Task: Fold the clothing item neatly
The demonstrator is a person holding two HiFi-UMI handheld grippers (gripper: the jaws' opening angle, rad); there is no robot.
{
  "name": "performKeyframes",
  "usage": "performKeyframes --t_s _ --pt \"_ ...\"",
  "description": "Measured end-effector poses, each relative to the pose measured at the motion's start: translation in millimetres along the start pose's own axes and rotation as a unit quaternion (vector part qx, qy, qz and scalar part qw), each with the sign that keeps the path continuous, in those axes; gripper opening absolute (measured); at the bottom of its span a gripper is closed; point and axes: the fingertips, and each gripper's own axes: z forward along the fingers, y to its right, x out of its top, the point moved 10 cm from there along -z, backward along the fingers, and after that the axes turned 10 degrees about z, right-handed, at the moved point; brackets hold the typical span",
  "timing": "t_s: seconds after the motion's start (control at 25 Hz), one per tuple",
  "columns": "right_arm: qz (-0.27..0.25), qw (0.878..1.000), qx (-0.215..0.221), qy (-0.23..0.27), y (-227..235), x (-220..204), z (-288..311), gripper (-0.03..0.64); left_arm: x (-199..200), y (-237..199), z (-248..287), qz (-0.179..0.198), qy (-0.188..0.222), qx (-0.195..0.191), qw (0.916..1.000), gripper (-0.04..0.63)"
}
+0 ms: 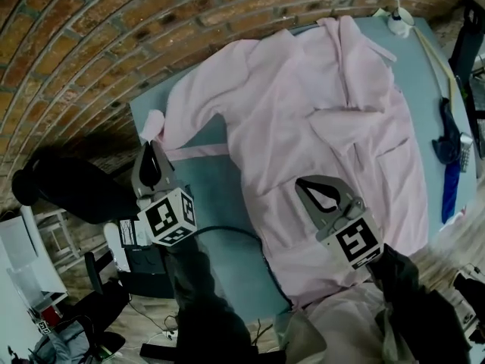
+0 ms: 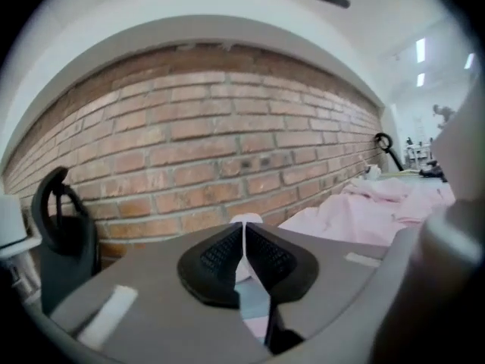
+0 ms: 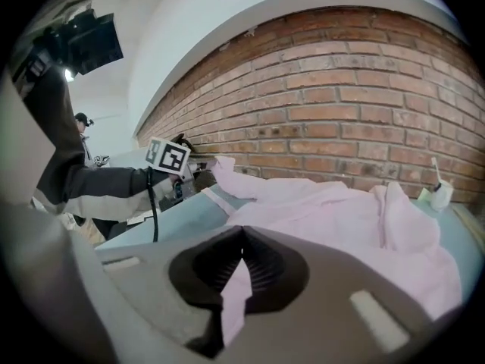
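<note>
The left gripper (image 1: 153, 145) is clenched on the cuff end of the sleeve (image 1: 188, 98). In the left gripper view its jaws (image 2: 244, 241) are pressed together, with a sliver of pale pink cloth pinched between them and poking out above the tips. It holds the cuff raised at the left edge of the table (image 1: 208, 192), close to the brick wall (image 1: 106, 36).

The right gripper (image 1: 301, 181) is likewise clamped on cloth. In its own view the jaws (image 3: 241, 237) are closed and a fold of pink fabric hangs down from between the pads. It grips the lower front part of the pink garment (image 1: 326, 127), near the table's front edge.

The garment lies spread across the teal table, collar towards the wall, with the gripped sleeve stretched out to the left. A narrow pink strip (image 1: 198, 152) runs from the body towards the left gripper. A white bottle (image 1: 399, 21) stands at the table's far right corner.
</note>
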Motion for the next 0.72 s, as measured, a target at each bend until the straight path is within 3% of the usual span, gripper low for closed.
performKeyframes --t_s 0.08,0.2,0.28,0.32,0.44,0.56,0.64,0.68,0.72 --pt "0.007 1.0 -0.017 -0.005 9 -4 -6 0.002 38 20 -11 0.037 0.073 -0.04 0.9958 0.02" --pt "0.021 0.998 -0.052 -0.003 27 -9 -24 0.002 93 63 -22 0.07 0.151 -0.108 0.9801 0.02" --pt "0.027 0.996 -0.08 -0.002 41 -11 -43 0.002 122 101 -31 0.1 0.178 -0.162 0.9655 0.02" --pt "0.026 0.995 -0.097 -0.004 48 -13 -54 0.002 135 123 -36 0.126 0.194 -0.195 0.9532 0.02" --pt "0.035 0.988 -0.148 0.009 73 -23 -88 0.002 164 202 -49 0.204 0.254 -0.303 0.8957 0.02" --pt "0.06 0.98 -0.19 0.025 91 -34 -117 0.002 147 289 -59 0.304 0.228 -0.395 0.8361 0.025" --pt "0.073 0.976 -0.202 0.02 95 -41 -133 0.002 126 324 -69 0.377 0.206 -0.43 0.7939 0.164" --pt "0.074 0.976 -0.204 0.017 95 -44 -140 0.002 122 330 -76 0.394 0.205 -0.443 0.7789 0.178" --pt "0.072 0.976 -0.203 0.017 93 -46 -147 0.002 122 330 -83 0.401 0.206 -0.451 0.7706 0.229"
